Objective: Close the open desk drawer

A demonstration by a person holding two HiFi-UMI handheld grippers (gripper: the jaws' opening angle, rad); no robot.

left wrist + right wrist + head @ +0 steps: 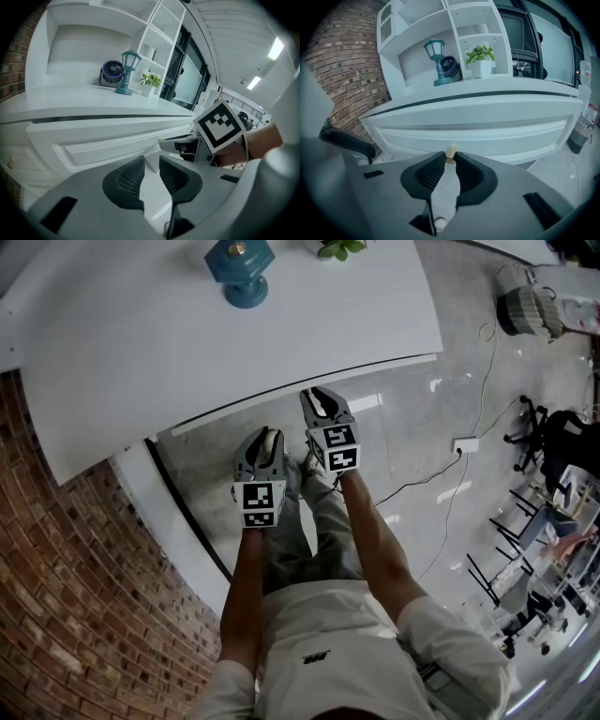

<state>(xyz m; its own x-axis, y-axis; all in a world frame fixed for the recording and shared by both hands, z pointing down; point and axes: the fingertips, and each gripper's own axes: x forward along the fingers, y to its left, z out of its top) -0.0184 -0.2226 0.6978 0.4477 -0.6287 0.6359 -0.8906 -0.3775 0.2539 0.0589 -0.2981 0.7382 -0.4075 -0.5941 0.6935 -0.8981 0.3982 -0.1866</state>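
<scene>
The white desk (234, 352) fills the top of the head view; its drawer front (108, 145) (473, 133) is a long white panel under the desktop, with a dark gap above it. Both grippers point at that front, side by side below the desk edge. My left gripper (265, 435) (151, 157) is shut and empty, a little short of the panel. My right gripper (319, 395) (450, 157) reaches further in, its tip at the drawer front (164, 140); its jaws stand close together. A small tan knob (451, 152) shows right at its tips; whether it is gripped is unclear.
A teal lantern (241, 268), a small fan (111, 74) and a potted plant (480, 58) stand on the desk below white shelves. A brick wall (66, 615) is at the left. A power strip (464, 444) with cables and black chair bases (553, 442) lie right.
</scene>
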